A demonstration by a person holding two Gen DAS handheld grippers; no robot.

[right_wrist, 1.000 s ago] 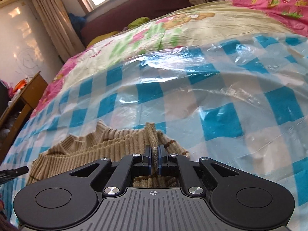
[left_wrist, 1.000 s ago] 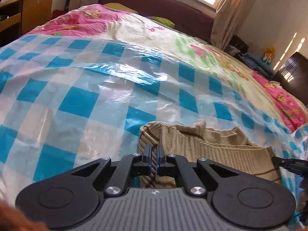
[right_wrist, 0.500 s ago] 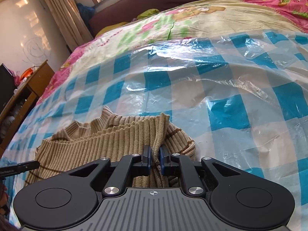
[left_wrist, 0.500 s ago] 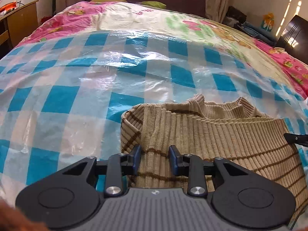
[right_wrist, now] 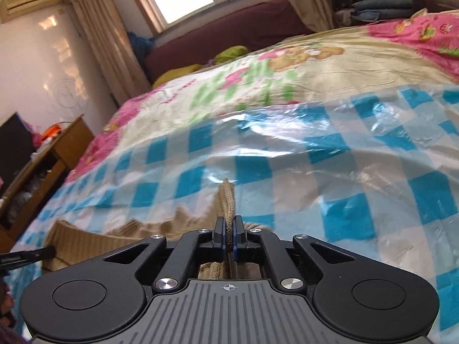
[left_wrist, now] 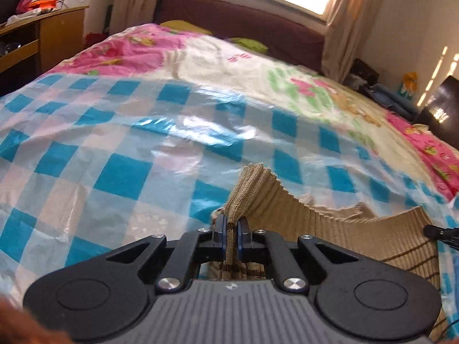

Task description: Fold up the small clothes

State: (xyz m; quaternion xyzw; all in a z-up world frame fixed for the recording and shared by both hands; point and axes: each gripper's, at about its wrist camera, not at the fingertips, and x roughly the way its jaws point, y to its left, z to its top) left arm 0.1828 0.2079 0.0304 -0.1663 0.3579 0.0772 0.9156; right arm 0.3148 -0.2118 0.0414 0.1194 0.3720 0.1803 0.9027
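A small tan ribbed sweater [left_wrist: 338,223] with thin brown stripes lies on a blue-and-white checked plastic sheet [left_wrist: 123,172] spread on a bed. My left gripper [left_wrist: 231,233] is shut on the sweater's left edge and holds a fold of it up. My right gripper [right_wrist: 229,236] is shut on the sweater's right edge [right_wrist: 226,200], also raised. The sweater [right_wrist: 114,238] hangs between the two grippers. The tip of the other gripper shows at the edge of each view.
The bed carries a pink, cream and green cartoon quilt [left_wrist: 229,57] beyond the sheet [right_wrist: 344,172]. A wooden desk [left_wrist: 43,37] stands to the left, a dark headboard [left_wrist: 243,20] and window at the far end, and dark furniture [left_wrist: 441,109] on the right.
Half a second ago my left gripper was open over the sweater; it has shut on the edge and lifted. My right gripper stayed shut and has lifted its edge too.
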